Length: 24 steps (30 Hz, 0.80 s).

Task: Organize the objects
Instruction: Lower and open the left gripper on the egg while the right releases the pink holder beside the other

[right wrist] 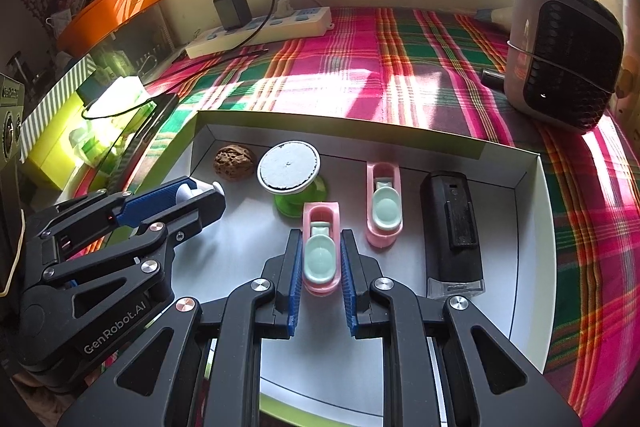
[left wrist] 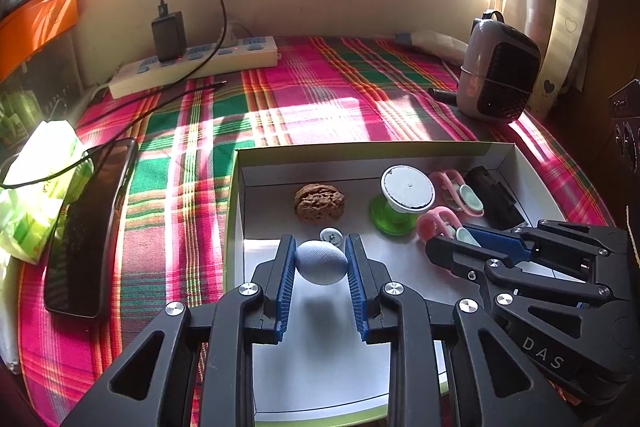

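A shallow white box [left wrist: 400, 157] [right wrist: 532, 195] lies on the plaid cloth. My left gripper [left wrist: 321, 247] is shut on a pale blue-grey egg-shaped ball [left wrist: 322, 262] above the box floor, with a small white button [left wrist: 331, 236] just beyond it. My right gripper [right wrist: 321, 243] is shut on a pink toy toilet [right wrist: 321, 251] with a mint seat. A second pink toy toilet [right wrist: 384, 205], a walnut [left wrist: 319, 202] [right wrist: 234, 161], a green spool with a white disc top [left wrist: 402, 199] [right wrist: 289, 175] and a black rectangular device [right wrist: 452, 231] lie in the box.
A black phone [left wrist: 88, 223] and a green packet [left wrist: 36, 187] lie left of the box. A white power strip [left wrist: 192, 65] with a black charger stands at the back. A grey heater [left wrist: 496, 67] [right wrist: 564, 51] stands at the back right.
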Each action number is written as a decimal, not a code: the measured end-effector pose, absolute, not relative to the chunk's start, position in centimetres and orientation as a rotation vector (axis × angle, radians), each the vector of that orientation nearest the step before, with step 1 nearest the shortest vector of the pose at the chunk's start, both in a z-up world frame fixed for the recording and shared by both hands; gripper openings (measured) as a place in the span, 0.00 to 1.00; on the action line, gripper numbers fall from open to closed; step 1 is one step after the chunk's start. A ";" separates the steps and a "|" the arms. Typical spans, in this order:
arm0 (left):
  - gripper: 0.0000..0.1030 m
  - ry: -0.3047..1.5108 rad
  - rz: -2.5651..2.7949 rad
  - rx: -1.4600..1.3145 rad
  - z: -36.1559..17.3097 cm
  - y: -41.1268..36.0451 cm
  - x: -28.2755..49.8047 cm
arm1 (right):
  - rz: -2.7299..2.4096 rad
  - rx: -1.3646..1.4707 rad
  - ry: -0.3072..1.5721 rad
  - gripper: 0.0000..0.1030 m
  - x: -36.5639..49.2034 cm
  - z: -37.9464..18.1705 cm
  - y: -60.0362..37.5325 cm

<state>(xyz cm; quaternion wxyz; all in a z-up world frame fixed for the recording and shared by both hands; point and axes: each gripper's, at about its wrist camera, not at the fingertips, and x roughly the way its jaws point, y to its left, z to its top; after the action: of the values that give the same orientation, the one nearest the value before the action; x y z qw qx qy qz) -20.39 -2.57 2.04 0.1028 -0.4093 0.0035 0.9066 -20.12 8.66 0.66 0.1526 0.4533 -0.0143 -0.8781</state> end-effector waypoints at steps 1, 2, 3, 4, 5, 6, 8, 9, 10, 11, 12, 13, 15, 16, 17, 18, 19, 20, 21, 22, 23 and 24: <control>0.23 0.009 2.675 -1.208 2.0 -2.6 -20.4 | -2.519 1.299 -0.042 0.18 -20.1 0.6 8.7; 0.23 0.008 2.675 -1.209 2.0 -2.7 -20.4 | -2.519 1.299 -0.045 0.18 -20.1 0.6 8.7; 0.23 0.008 2.674 -1.209 2.0 -2.7 -20.4 | -2.520 1.299 -0.048 0.18 -20.1 0.7 8.7; 0.23 0.008 2.675 -1.208 2.0 -2.7 -20.4 | -2.520 1.298 -0.049 0.18 -20.1 0.6 8.7; 0.23 0.009 2.674 -1.209 2.0 -2.7 -20.4 | -2.521 1.298 -0.050 0.18 -20.1 0.6 8.7; 0.23 0.010 2.675 -1.209 2.0 -2.6 -20.4 | -2.521 1.297 -0.051 0.18 -20.1 0.6 8.8; 0.23 0.017 2.676 -1.211 2.0 -2.6 -20.5 | -2.522 1.297 -0.051 0.18 -20.0 0.7 8.8; 0.23 0.017 2.676 -1.211 2.0 -2.6 -20.4 | -2.523 1.298 -0.049 0.18 -20.0 0.7 8.8; 0.23 0.013 2.676 -1.209 2.0 -2.7 -20.5 | -2.524 1.299 -0.049 0.18 -20.0 0.7 8.8; 0.23 0.013 2.675 -1.211 2.0 -2.6 -20.5 | -2.524 1.300 -0.048 0.18 -20.1 0.7 8.9; 0.23 0.012 2.675 -1.209 2.0 -2.6 -20.5 | -2.524 1.300 -0.048 0.18 -20.1 0.7 8.9; 0.23 0.011 2.675 -1.209 2.0 -2.6 -20.4 | -2.524 1.300 -0.049 0.18 -20.1 0.7 8.9; 0.23 0.011 2.675 -1.209 2.0 -2.6 -20.4 | -2.524 1.300 -0.050 0.18 -20.0 0.7 8.9; 0.23 0.009 2.675 -1.208 2.0 -2.7 -20.4 | -2.525 1.299 -0.049 0.18 -20.0 0.7 8.9; 0.23 0.014 2.675 -1.210 2.1 -2.6 -20.5 | -2.525 1.300 -0.049 0.18 -20.0 0.7 8.9; 0.23 0.013 2.675 -1.210 2.1 -2.6 -20.4 | -2.524 1.299 -0.049 0.18 -20.0 0.7 8.9; 0.23 0.013 2.675 -1.210 2.1 -2.7 -20.5 | -2.523 1.299 -0.048 0.18 -20.0 0.7 8.9; 0.23 0.013 2.675 -1.210 2.1 -2.7 -20.5 | -2.524 1.299 -0.048 0.18 -20.0 0.7 8.9; 0.23 0.008 2.674 -1.210 2.1 -2.7 -20.4 | -2.525 1.298 -0.047 0.18 -20.0 0.7 9.0; 0.23 0.007 2.674 -1.210 2.1 -2.7 -20.5 | -2.525 1.298 -0.045 0.18 -20.0 0.7 9.0; 0.23 0.004 2.672 -1.211 2.0 -2.7 -20.5 | -2.526 1.297 -0.045 0.18 -20.0 0.7 9.0; 0.23 0.003 2.672 -1.211 2.0 -2.7 -20.5 | -2.527 1.295 -0.046 0.18 -19.9 0.8 9.0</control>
<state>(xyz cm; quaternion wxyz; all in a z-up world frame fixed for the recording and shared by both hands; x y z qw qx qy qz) -20.45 -2.67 2.02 0.1039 -0.4105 0.0011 0.9059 -19.93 9.01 0.76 0.1502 0.4509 -0.0162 -0.8797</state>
